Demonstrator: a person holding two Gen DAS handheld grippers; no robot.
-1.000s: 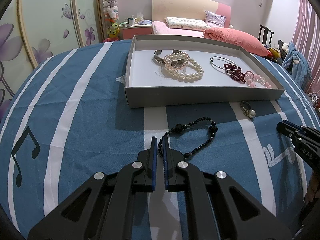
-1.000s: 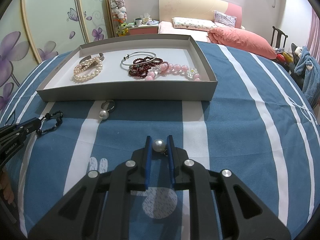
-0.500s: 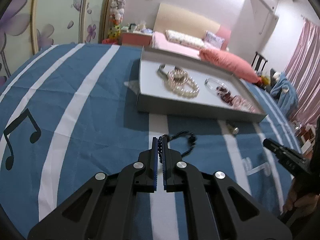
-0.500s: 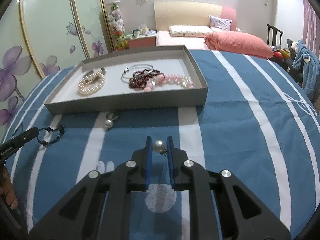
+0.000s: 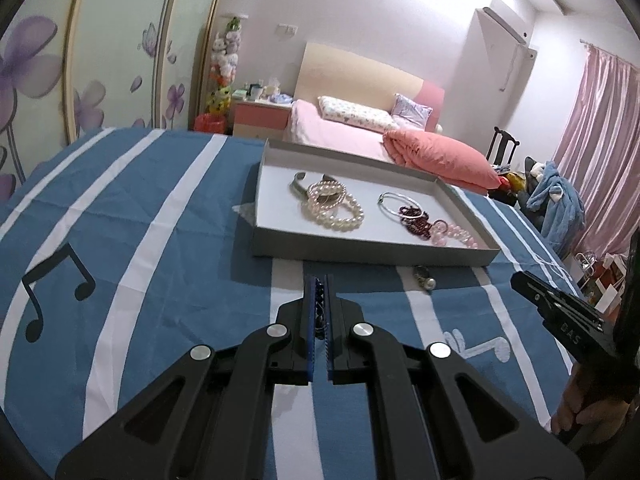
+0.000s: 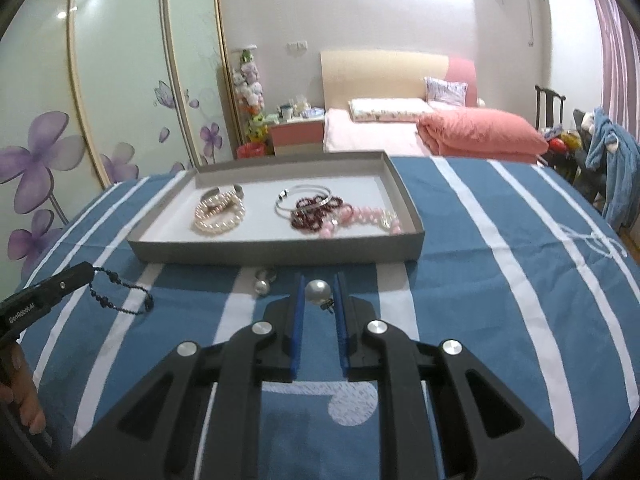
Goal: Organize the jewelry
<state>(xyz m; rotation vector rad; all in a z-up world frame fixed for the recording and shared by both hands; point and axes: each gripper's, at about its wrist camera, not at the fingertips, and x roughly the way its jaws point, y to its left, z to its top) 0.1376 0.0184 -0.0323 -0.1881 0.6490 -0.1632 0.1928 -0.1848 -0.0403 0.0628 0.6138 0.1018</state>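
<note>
Left gripper (image 5: pixel 319 280) pinches the black bead strand (image 6: pixel 120 294); right gripper (image 6: pixel 318 280) clamps a pearl earring (image 6: pixel 318 291). Both are held clear of the cloth, presumably for transfer into the tray (image 6: pixel 276 249) ahead of the jaws.

A bedroom in a home.
A bed (image 6: pixel 384 128) with pink bedding, a pillow (image 6: pixel 390 105), a flower-printed sliding wardrobe (image 6: pixel 100 92), pink curtains (image 5: pixel 600 140) and a bedside cabinet (image 6: pixel 297 136).

Bright indoor room light, blown-out glare on the white wall (image 5: pixel 420 20) upper right, glossy reflections on the wardrobe doors (image 6: pixel 80 40), soft shadow under the tray (image 6: pixel 280 250), strong fisheye bending, dark vignetted corners, slight motion blur.
</note>
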